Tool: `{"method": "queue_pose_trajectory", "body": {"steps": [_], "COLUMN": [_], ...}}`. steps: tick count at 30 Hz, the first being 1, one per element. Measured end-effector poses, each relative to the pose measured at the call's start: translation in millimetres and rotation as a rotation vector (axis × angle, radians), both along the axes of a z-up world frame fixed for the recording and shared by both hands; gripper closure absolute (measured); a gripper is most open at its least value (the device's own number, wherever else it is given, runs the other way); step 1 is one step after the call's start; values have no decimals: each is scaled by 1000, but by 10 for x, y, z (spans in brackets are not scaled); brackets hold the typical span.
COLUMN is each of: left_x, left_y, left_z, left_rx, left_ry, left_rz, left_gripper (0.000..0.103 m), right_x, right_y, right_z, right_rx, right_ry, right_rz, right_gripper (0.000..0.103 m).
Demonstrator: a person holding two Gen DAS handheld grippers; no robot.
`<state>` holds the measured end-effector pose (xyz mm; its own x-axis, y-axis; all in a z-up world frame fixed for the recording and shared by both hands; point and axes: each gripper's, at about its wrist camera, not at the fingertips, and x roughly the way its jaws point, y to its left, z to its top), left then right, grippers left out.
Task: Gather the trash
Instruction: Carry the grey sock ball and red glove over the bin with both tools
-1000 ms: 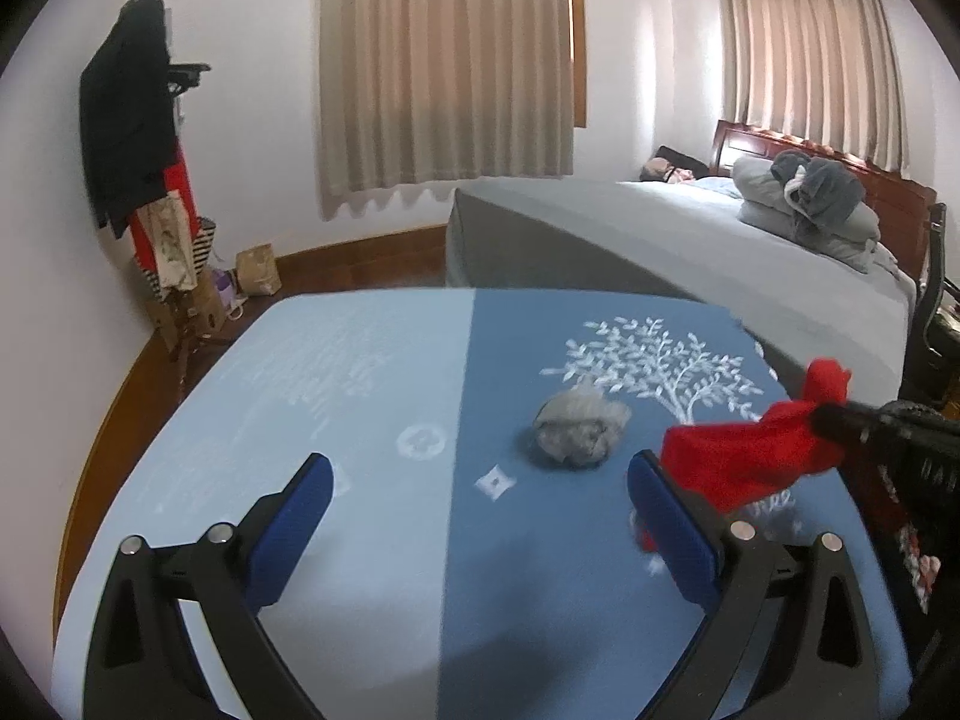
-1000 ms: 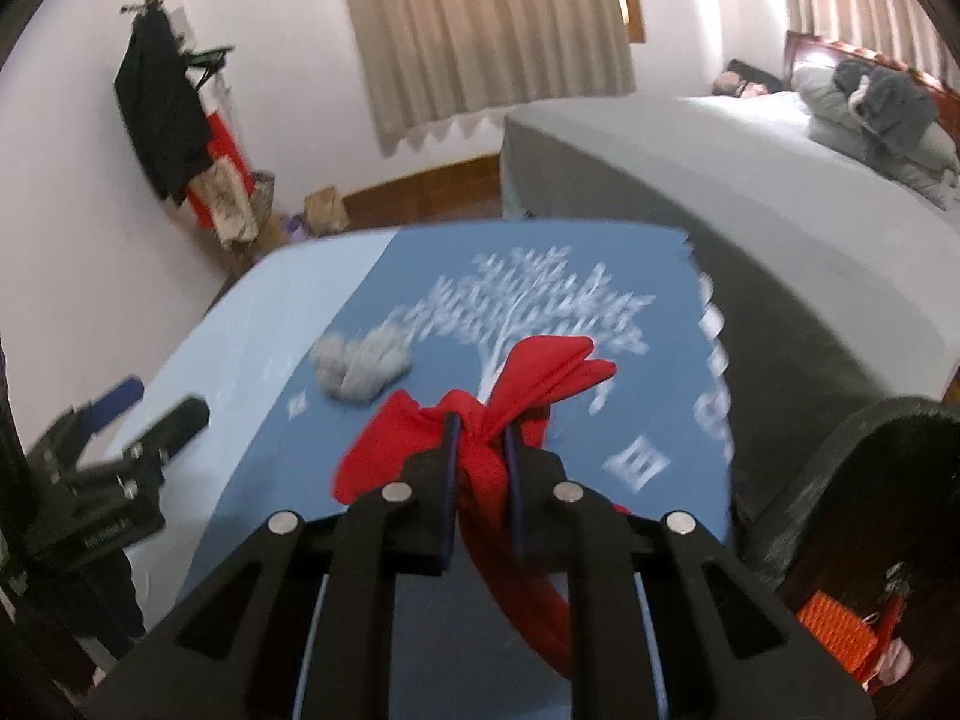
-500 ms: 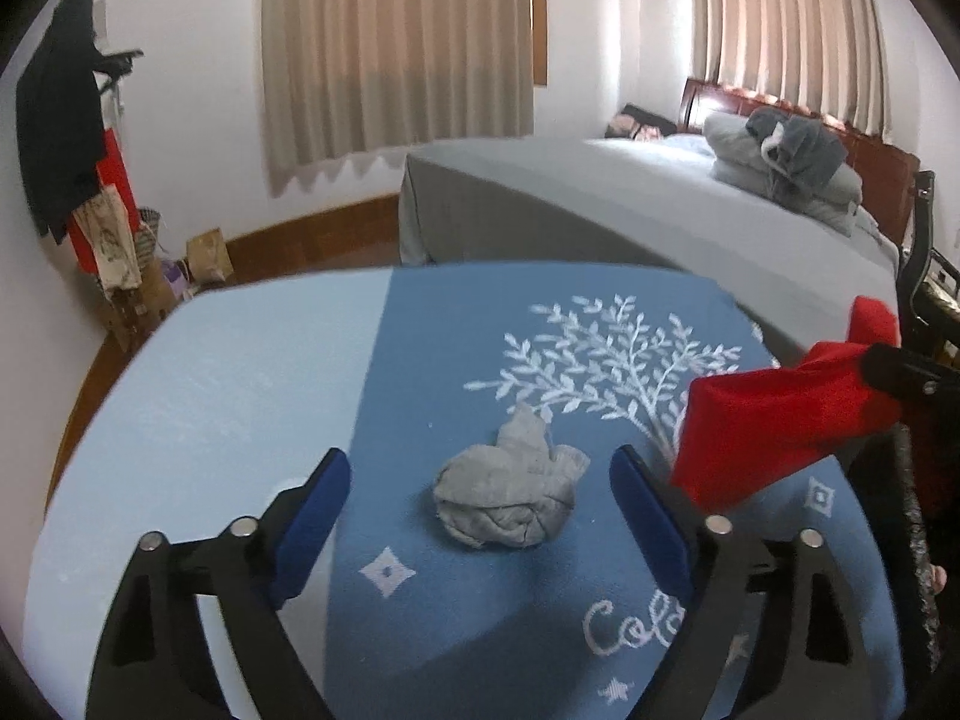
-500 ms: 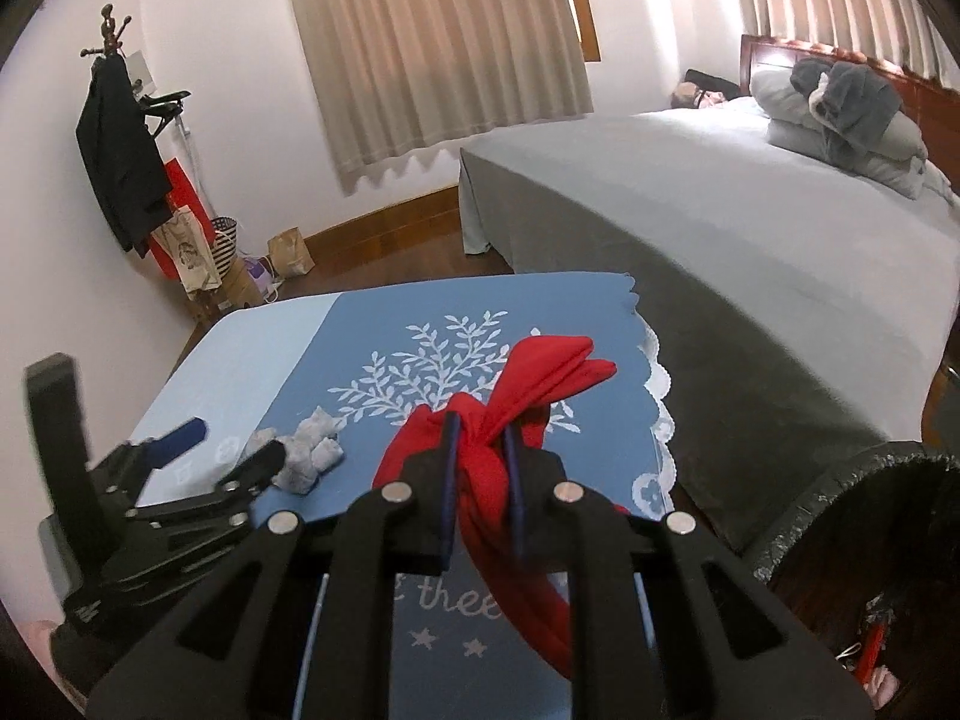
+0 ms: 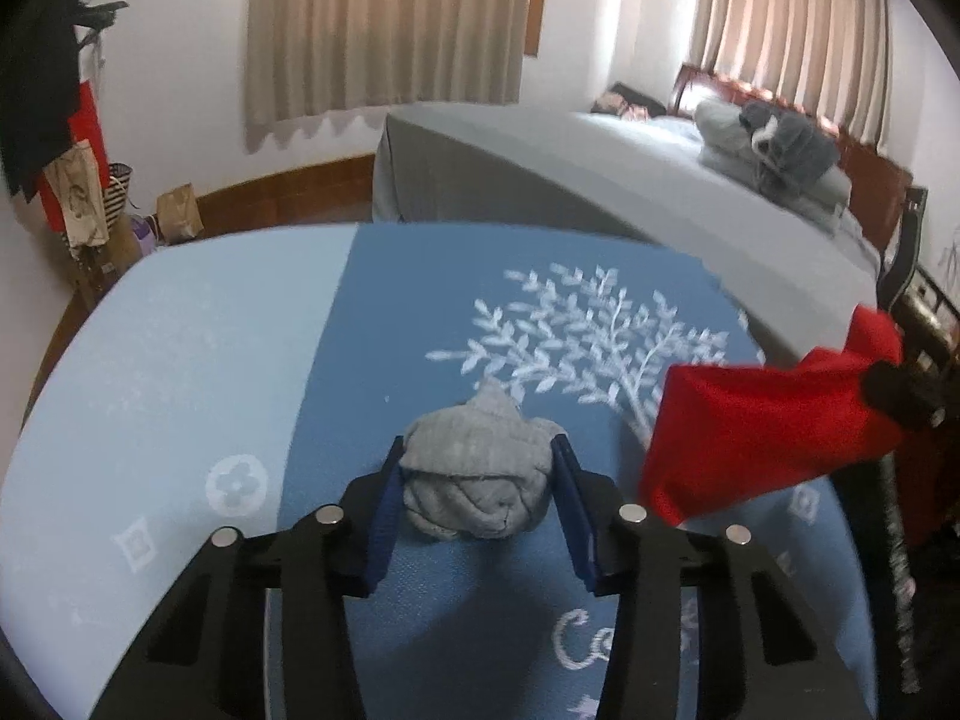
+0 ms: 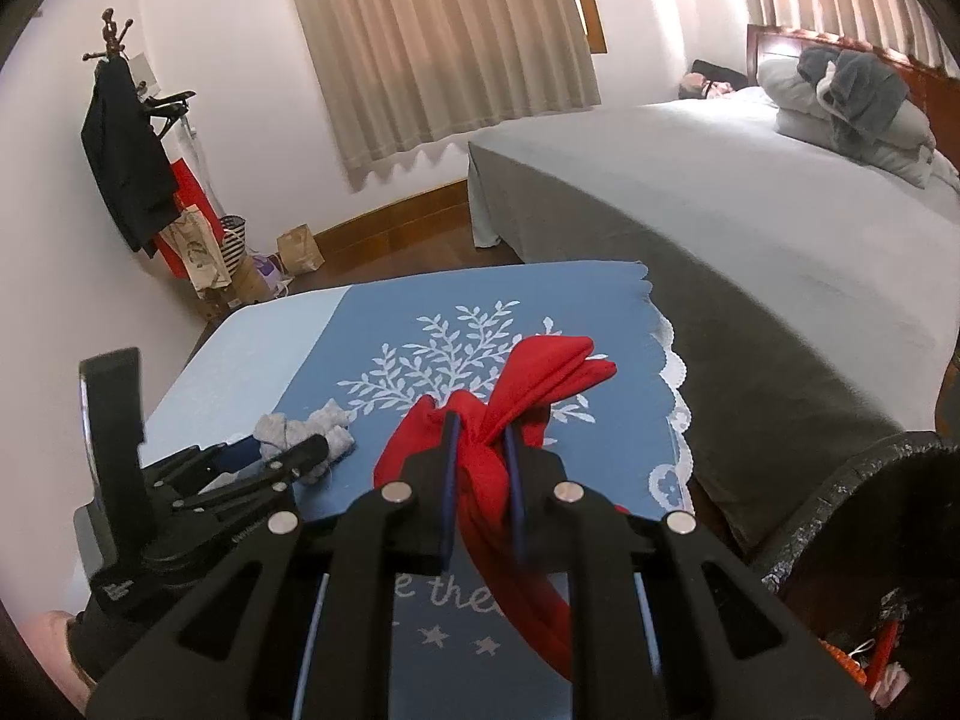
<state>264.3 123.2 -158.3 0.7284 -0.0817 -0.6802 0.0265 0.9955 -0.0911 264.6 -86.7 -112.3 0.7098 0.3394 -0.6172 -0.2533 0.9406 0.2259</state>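
left tongs [image 5: 477,495]: jaws just been closing, now narrow; blue pads [image 5: 384,507] flank the grey wad [image 5: 477,474] on both sides & look to touch its flanks. firm pinch or just contact, can't tell. wad not lifted, sits on the table.
right tongs [image 6: 478,468]: nearly shut, clamped on the red cloth [image 6: 516,396]; cloth bunched btwn the pads, ends fan out ahead, a tail hangs below.
key relation: wad lies dead centre btwn the left jaws, straight ahead & slightly below along the pointing line. no real long axis, roughly round w/ a peak toward the far edge. left hand is on it; right tongs well apart toward the right edge & already full.
wad look: grey knit fabric, prob a rolled sock, twisted folds, soft, should squash under the pads.
wad place: on the dark blue part of the table cover [image 5: 240,360], just near-side of the white tree print [image 5: 588,336], about mid-table, nearer the near edge.
red cloth place: held off the table over its right side.
beyond: bed [image 6: 690,210] past the far right corner; dark-rimmed bin [image 6: 852,498] by the right edge, likely the drop spot.
next, my guess: finish the squeeze, lift, carry to bin. risk: loose fold slips out.
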Motion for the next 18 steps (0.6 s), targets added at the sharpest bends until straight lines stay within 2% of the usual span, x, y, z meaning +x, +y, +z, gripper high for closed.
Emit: {"method": "queue_pose_trajectory", "body": {"steps": [4, 18], "left_x": [-149, -510], "left_y": [-24, -281], "left_z": [230, 740], "left_rx": [4, 42], "left_ry": [-54, -126], "left_rz": [13, 8], "left_gripper": [57, 57], "right_x": [-42, -323], "right_y": [-11, -114], "right_z": [74, 365], "right_rx": [-4, -6], "right_ry": [-16, -71], "right_rz": [5, 13], "right_gripper": [90, 90]}}
